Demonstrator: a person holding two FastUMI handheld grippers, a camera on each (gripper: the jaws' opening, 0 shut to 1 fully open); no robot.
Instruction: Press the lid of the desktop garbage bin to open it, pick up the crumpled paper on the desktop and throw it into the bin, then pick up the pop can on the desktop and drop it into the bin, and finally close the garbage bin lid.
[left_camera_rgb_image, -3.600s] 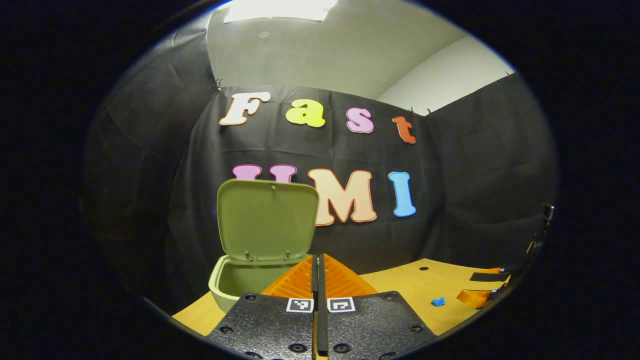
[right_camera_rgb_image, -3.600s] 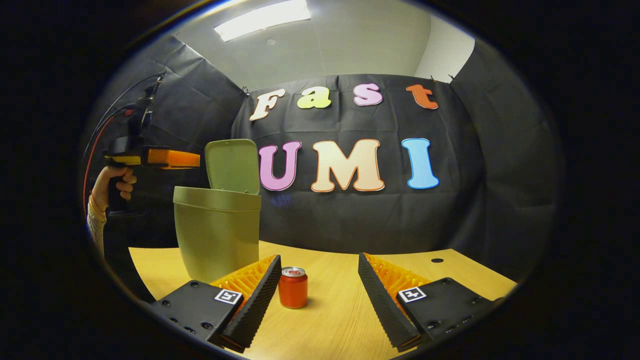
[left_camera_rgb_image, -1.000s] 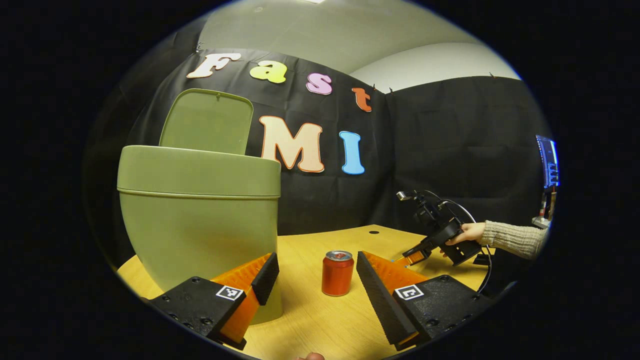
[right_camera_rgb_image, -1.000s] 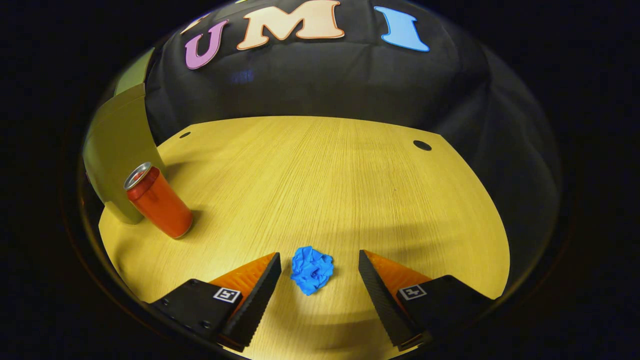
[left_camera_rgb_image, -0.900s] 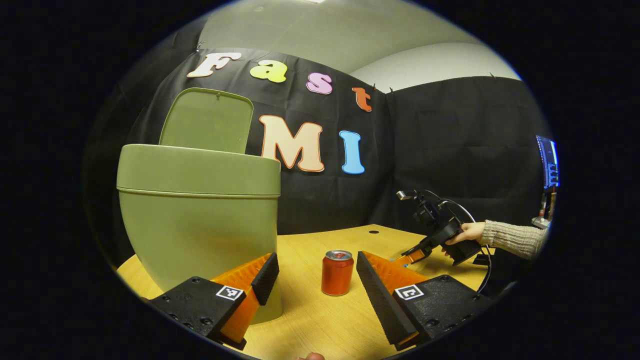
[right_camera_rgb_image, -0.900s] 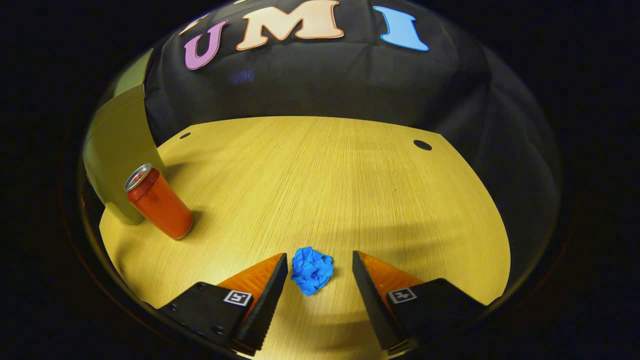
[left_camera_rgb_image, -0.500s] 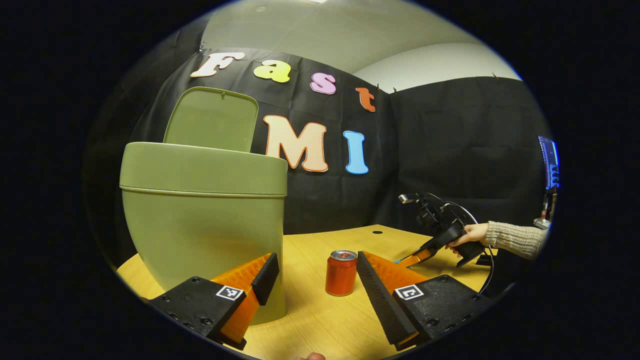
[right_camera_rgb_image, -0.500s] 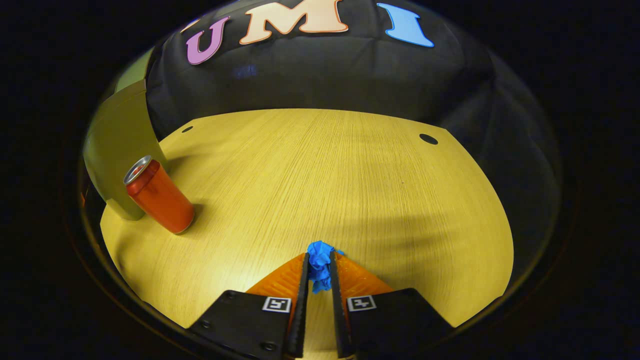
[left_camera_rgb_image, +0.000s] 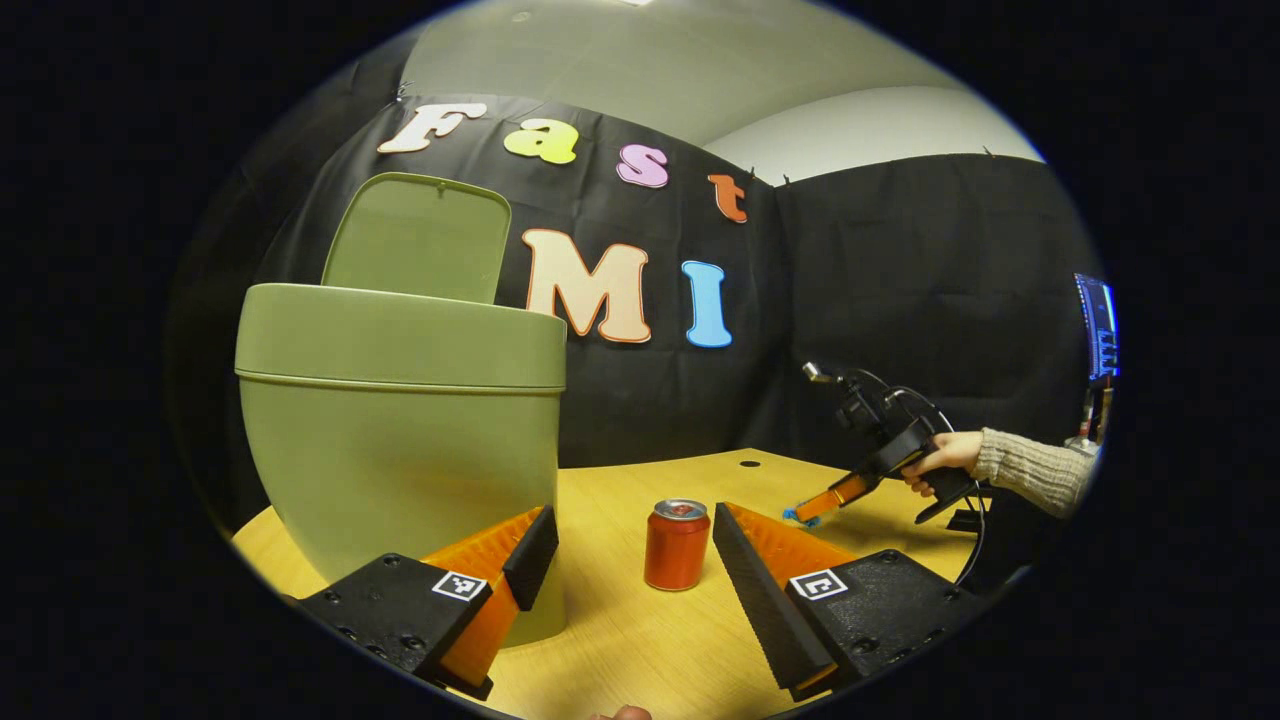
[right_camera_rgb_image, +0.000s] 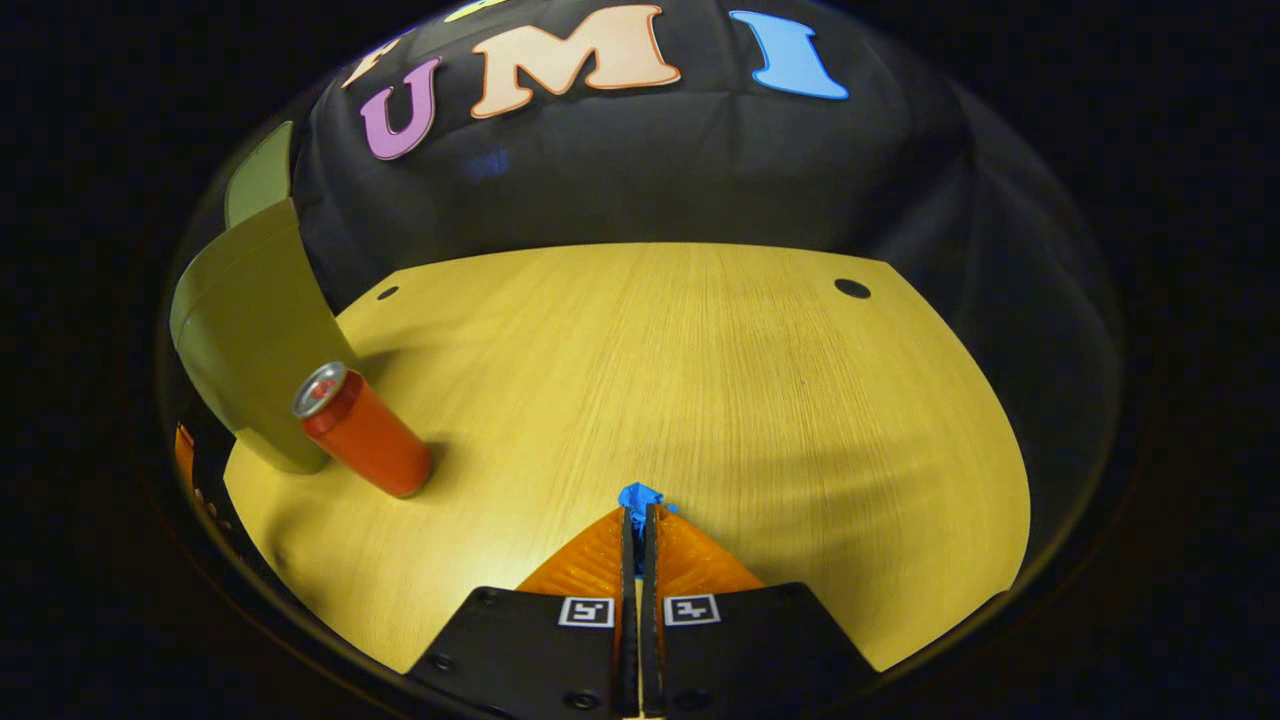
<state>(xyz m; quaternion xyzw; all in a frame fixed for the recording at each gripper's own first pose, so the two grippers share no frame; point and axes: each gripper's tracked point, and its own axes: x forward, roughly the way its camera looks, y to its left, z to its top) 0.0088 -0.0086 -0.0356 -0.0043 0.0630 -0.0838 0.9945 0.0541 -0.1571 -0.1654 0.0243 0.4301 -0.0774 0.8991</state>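
With the bin (left_camera_rgb_image: 400, 440) lid (left_camera_rgb_image: 415, 238) up, right gripper (right_camera_rgb_image: 637, 515) pinches the blue paper (right_camera_rgb_image: 638, 495) just above the desk (right_camera_rgb_image: 700, 380), ready to carry over; left gripper (left_camera_rgb_image: 630, 560) waits open around the can (left_camera_rgb_image: 676, 545) beside the bin

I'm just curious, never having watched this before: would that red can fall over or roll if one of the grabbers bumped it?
Probably. The pop can stands upright, tall for its base, so a nudge near the top could tip it. Once down, its round body would likely roll across the smooth table.
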